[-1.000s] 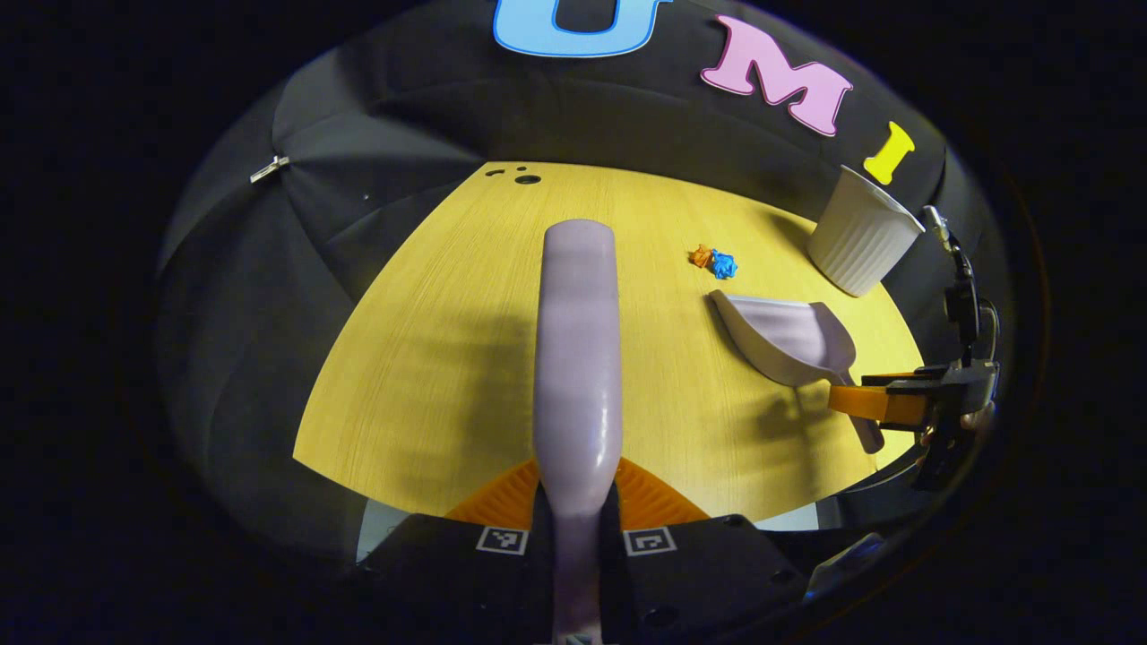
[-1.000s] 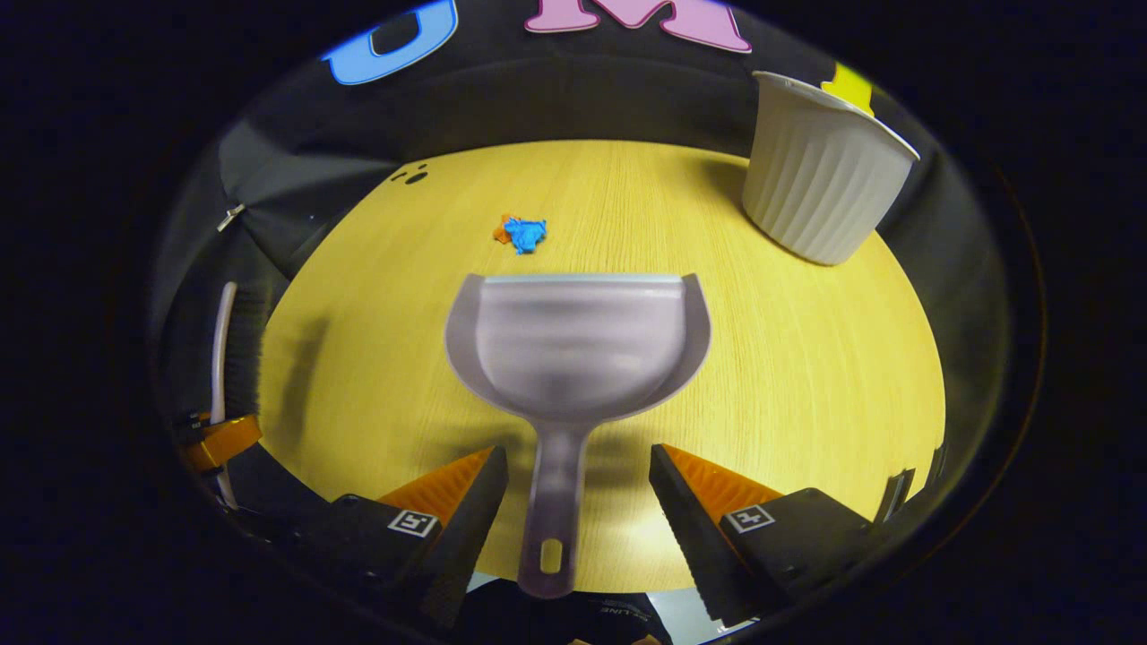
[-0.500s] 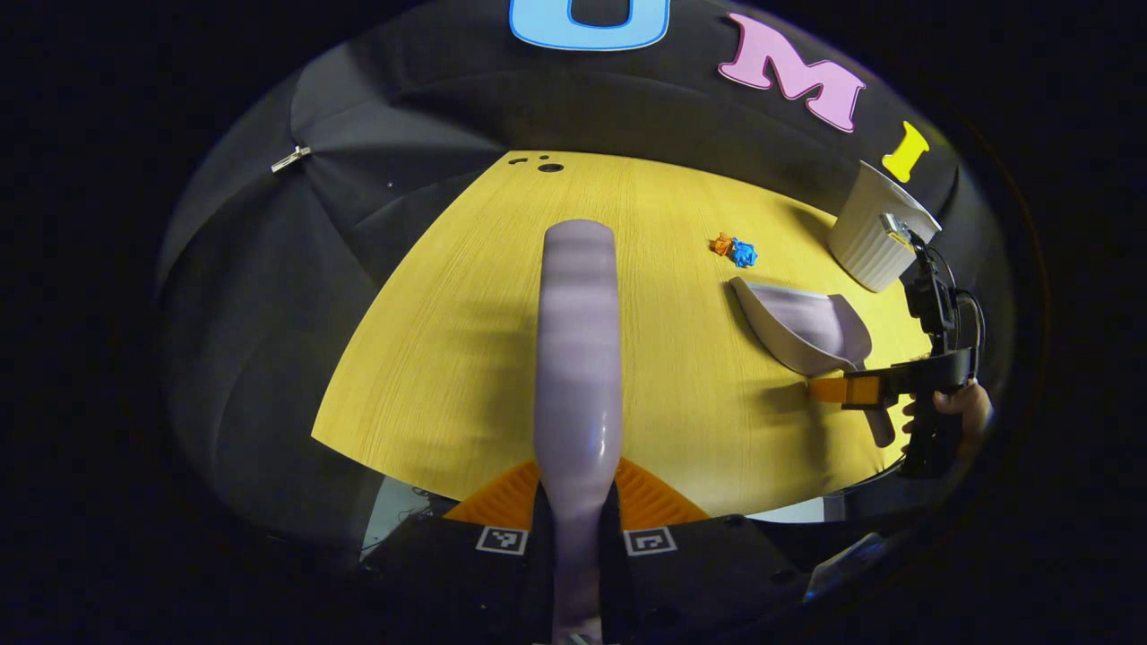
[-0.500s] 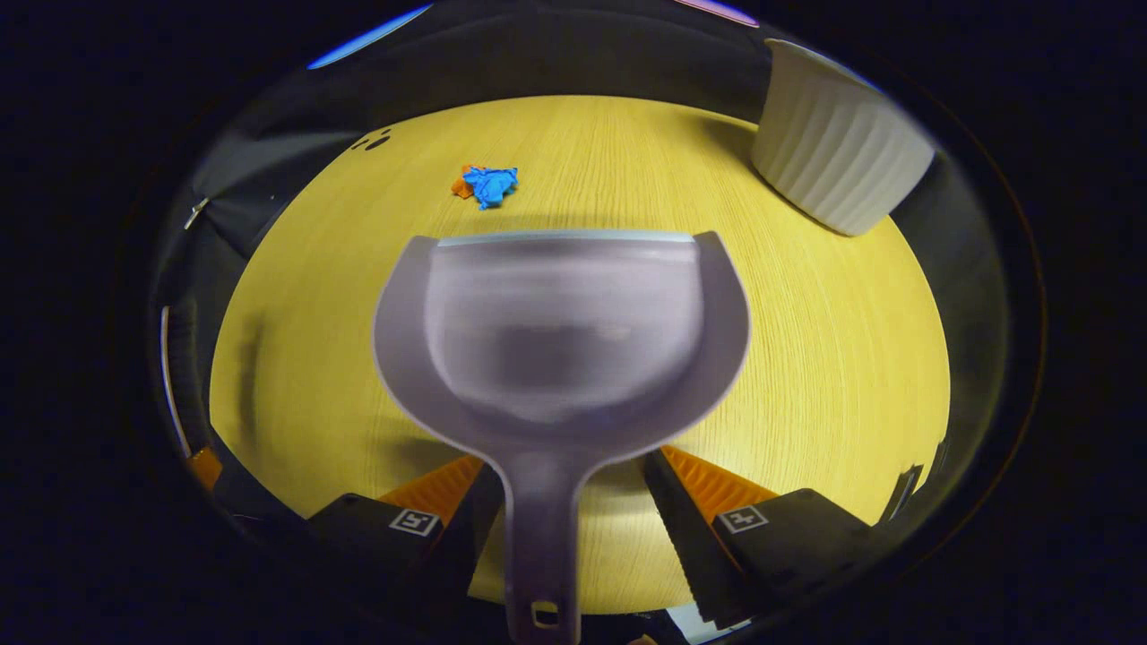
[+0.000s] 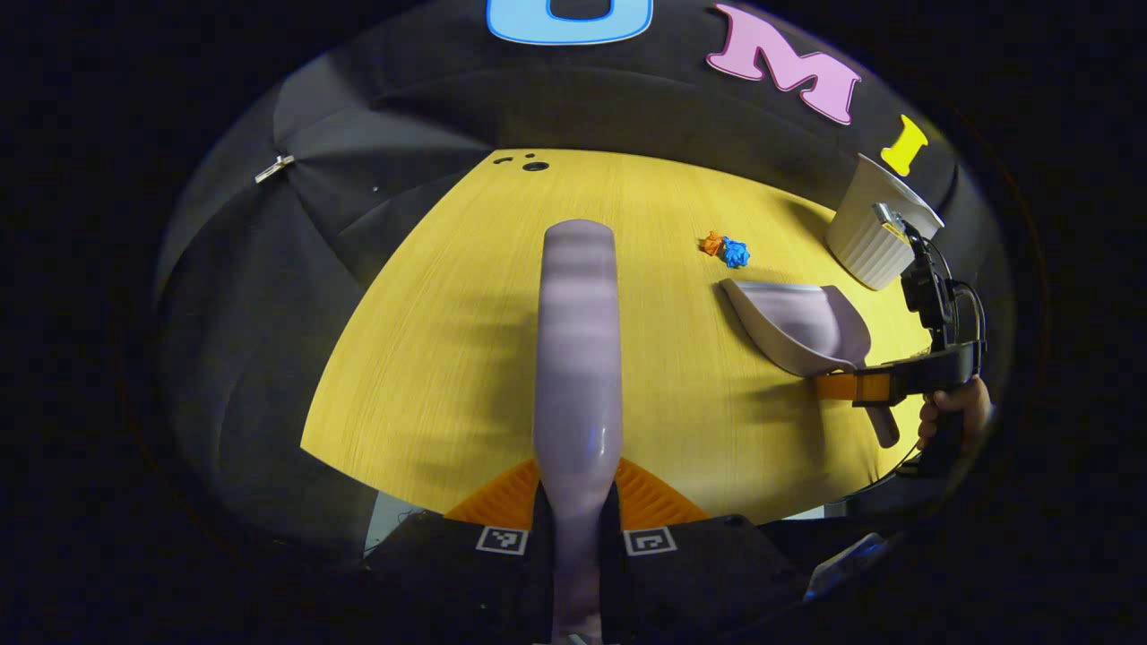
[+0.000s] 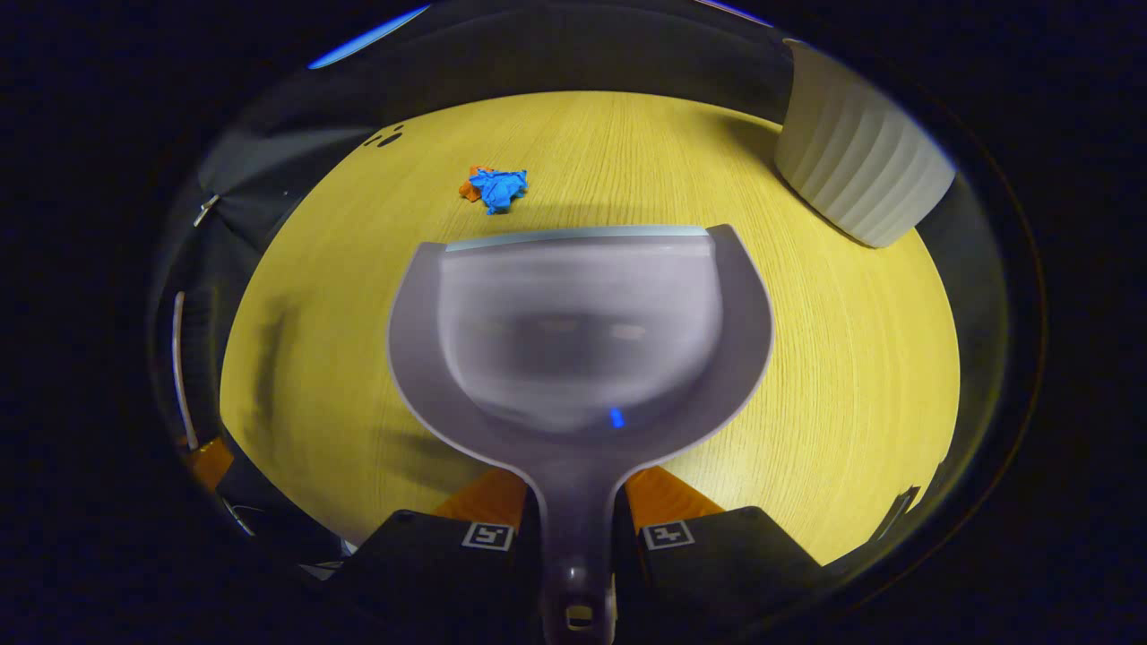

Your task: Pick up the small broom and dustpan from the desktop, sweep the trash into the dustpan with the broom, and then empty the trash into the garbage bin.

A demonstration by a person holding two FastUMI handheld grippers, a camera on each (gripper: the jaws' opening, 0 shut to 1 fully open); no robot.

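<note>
1. Left tongs (image 5: 576,524) are clamped on the pale lilac plastic broom handle (image 5: 578,358), one finger pressed on each side, and the handle runs straight out ahead over the yellow wood-grain worktop (image 5: 448,358). Can't see the bristle end in the left gripper view.
2. Right tongs (image 6: 575,528) are closed tight on the stem of the pale lilac plastic dustpan (image 6: 578,331), both fingers squeezing it. In the left gripper view the same dustpan (image 5: 797,322) sits toward the worktop's right edge with the right tongs (image 5: 851,387) on its stem and a person's hand (image 5: 954,417) behind them.
3. The pan's open lip faces the worktop's far edge. Can't tell if the lip is touching the surface or just above it.
4. The trash is a crumpled blue paper scrap (image 6: 500,188) touching a smaller orange paper scrap (image 6: 469,185), lying just beyond the lip and a bit to its left, closer to the far edge. From the left gripper view, the blue one (image 5: 736,253) and the orange one (image 5: 712,243) lie between the dustpan and the far edge.
5. The white ribbed garbage bin (image 6: 860,170) stands upright at the far right corner, near the pan but apart from it.
6. A couple of small dark holes (image 5: 529,164) sit by the far left corner.
</note>
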